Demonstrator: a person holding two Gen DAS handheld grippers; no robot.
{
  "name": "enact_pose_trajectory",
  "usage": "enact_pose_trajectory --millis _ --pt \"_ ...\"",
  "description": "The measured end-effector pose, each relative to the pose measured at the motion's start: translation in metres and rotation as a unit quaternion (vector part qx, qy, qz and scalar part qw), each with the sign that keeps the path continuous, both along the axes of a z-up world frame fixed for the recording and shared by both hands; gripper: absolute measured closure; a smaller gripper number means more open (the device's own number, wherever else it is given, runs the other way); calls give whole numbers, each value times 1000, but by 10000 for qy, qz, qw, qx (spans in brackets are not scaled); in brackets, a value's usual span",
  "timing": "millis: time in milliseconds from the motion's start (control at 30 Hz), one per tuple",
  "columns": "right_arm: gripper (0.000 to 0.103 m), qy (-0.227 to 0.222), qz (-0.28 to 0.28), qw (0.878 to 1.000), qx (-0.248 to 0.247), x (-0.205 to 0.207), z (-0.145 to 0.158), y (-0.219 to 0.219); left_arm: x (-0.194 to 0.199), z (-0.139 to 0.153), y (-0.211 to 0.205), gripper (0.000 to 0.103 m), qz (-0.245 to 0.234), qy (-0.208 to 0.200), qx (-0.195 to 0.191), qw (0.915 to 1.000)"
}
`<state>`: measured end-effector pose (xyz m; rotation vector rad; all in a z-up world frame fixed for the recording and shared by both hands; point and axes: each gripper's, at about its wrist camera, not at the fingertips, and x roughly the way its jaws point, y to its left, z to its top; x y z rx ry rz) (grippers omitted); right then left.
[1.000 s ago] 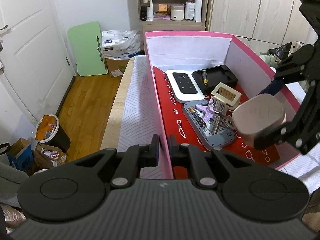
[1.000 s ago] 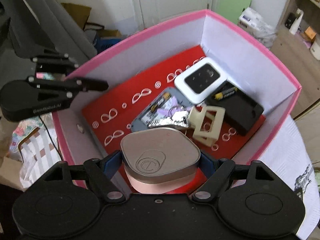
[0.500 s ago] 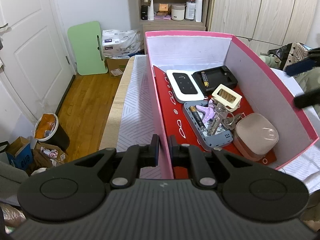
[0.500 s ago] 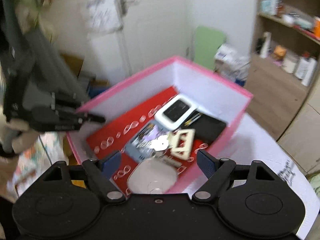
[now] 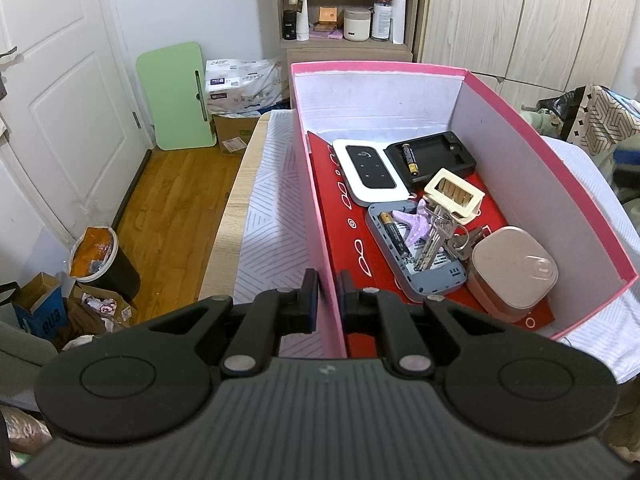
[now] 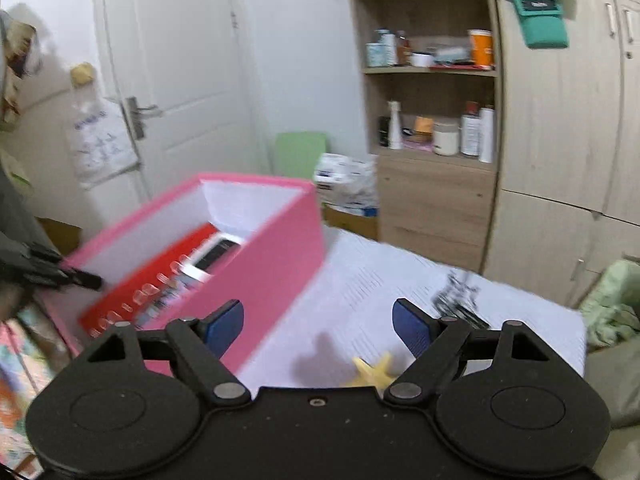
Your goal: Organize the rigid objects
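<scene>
One pale yellow star (image 6: pixel 374 372) lies on the worktop (image 6: pixel 400 280), just under the right tool (image 6: pixel 318 326), whose empty jaws are closing.
Small, stiff, light; pinch across two arms. Left tool (image 5: pixel 328 300) clamps the pink box (image 5: pixel 560 184) wall; keys (image 6: pixel 460 300) lie beyond.

A home bedroom: white panelled door (image 5: pixel 60 92), wooden wardrobe (image 5: pixel 532 20), toiletry-stocked shelf (image 5: pixel 344 4), wood floor (image 5: pixel 172 200).

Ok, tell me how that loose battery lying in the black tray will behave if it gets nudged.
The black-and-gold cylindrical battery is round, so it probably rolls sideways easily. The black plastic tray has raised walls that should stop it. It looks rigid and likely slips from a loose pinch.
</scene>
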<state>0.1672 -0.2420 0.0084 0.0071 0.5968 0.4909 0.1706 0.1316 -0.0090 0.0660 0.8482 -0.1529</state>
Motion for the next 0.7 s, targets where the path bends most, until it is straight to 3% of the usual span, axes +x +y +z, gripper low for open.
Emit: enact_pose_trajectory --millis 267,533,700 --pt "43 733 -575 9949 374 11 -55 -6 0 0 0 94 -1 3 5 10000" --pt "46 882 -1037 9906 150 27 -85 0 0 0 0 94 0 -2 19 10000" --pt "45 575 -1164 9912 -247 27 -87 15 0 0 0 94 0 -2 -9 10000"
